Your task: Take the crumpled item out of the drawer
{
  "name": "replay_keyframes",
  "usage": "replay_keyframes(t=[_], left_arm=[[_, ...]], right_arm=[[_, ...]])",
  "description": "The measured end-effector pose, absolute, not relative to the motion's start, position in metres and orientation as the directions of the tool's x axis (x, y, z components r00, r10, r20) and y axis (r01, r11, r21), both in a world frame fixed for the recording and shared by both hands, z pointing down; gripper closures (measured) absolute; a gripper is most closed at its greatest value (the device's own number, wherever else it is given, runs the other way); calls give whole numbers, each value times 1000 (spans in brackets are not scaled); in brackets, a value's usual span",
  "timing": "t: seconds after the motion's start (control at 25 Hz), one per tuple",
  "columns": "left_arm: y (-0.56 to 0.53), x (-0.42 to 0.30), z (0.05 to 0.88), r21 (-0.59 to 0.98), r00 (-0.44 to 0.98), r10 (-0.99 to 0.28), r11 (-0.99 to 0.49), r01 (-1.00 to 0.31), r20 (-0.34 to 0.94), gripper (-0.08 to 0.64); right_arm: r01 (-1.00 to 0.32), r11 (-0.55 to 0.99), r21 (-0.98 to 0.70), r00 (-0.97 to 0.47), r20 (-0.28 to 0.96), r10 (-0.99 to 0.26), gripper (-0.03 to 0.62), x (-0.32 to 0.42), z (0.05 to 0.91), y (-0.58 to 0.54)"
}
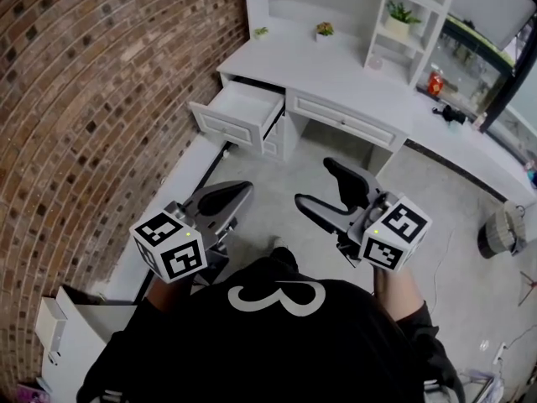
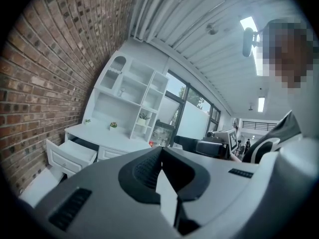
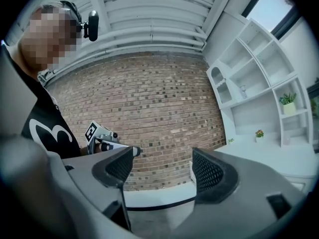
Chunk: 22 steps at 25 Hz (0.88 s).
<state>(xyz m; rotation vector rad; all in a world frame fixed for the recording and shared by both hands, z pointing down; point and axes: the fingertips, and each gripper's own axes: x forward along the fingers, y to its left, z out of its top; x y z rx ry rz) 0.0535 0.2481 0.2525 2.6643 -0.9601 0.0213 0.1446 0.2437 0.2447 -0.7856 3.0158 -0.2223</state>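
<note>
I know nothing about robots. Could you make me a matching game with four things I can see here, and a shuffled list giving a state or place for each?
Things:
1. left tongs
2. right tongs
3. drawer
4. potted plant

States or places:
A. on a shelf
B. pulled out of the desk
C. closed together
D. spread apart, nothing between

Pairs: 1-C, 2-D, 3-B, 4-A

White desk (image 1: 352, 72) and drawer (image 1: 237, 109), red-brown brick wall (image 1: 101, 82), grey left gripper (image 1: 245, 189) and right gripper (image 1: 312, 180), black-and-white square patterns on both.
</note>
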Motion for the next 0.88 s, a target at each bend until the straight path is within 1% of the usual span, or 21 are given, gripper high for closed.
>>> replay_keyframes(t=[0.36,0.6,0.88], left_arm=[[172,48,264,312,750,-652,-693,-649,113,557],[88,55,274,334,749,-651,-683,-649,124,557],[-19,46,301,394,720,-671,-621,-677,179,557]], right_arm=[[-484,863,-144,-875,47,-483,209,146,258,184],[-464,859,-215,-884,54,-464,214,146,275,106],[-433,851,-296,-901,98,-423,222,133,303,-3]])
